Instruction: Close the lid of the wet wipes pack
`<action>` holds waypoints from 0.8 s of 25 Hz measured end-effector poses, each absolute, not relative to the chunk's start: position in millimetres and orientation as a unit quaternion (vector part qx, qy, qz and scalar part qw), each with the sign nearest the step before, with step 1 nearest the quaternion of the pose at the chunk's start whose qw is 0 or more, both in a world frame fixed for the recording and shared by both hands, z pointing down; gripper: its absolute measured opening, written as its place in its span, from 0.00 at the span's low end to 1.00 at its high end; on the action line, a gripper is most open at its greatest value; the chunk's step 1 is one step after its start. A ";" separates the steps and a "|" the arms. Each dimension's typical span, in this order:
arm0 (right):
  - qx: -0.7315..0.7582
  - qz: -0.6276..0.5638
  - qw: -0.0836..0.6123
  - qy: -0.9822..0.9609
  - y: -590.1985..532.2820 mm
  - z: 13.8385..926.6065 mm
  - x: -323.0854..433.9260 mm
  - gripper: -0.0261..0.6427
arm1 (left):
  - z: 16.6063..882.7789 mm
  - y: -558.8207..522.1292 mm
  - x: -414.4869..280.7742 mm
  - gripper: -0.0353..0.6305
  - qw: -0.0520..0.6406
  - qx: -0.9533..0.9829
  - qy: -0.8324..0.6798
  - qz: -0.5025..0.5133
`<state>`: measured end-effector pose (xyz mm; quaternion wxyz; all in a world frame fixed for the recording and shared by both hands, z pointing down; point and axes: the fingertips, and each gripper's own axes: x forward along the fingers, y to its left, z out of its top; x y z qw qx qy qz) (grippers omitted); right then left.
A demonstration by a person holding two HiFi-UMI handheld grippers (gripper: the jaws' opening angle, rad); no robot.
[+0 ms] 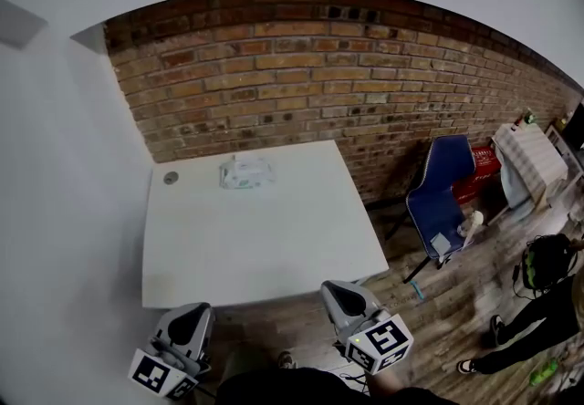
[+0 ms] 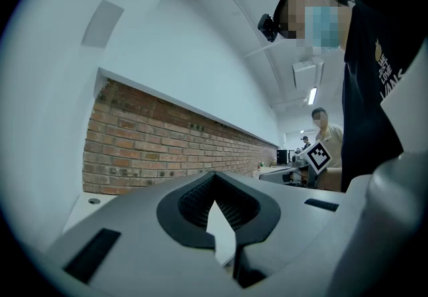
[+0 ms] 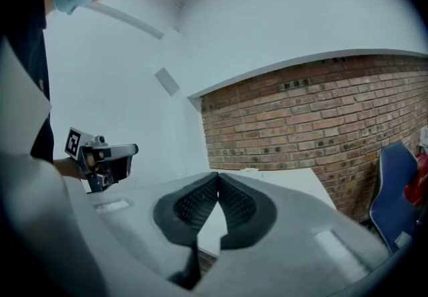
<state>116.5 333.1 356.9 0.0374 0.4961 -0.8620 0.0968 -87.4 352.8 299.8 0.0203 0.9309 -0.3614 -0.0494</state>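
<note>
- The left gripper (image 2: 214, 175) has its 2 jaws pressed together at the tips, with nothing between them. It hangs low, short of the table's near edge.
- The right gripper (image 3: 217, 176) is the same: jaws closed tip to tip and empty, held beside the left one and well apart from the task's thing.
- The wet wipes pack (image 1: 246, 173) lies loose on the far part of the white table (image 1: 274, 253), near the brick wall (image 1: 301, 66). Its lid is too small to read.
- Likely risk: the reach is long, and a push from 1 gripper alone could slide the light pack toward the wall instead of snapping the lid.
- Narrow closed tips may also slip off the lid, so the other gripper should steady the pack.
</note>
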 end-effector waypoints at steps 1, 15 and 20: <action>0.496 0.097 0.037 -0.862 332.1 357.8 117.4 0.04 | 300.1 351.6 -86.3 0.05 0.022 0.931 -0.361 -0.050; 0.506 0.102 0.019 -0.856 284.0 350.8 105.1 0.04 | 318.1 294.5 -102.2 0.05 0.046 0.935 -0.351 -0.023; 0.511 0.094 0.018 -0.854 252.5 344.4 90.8 0.04 | 311.6 258.4 -110.6 0.05 0.044 0.941 -0.335 -0.029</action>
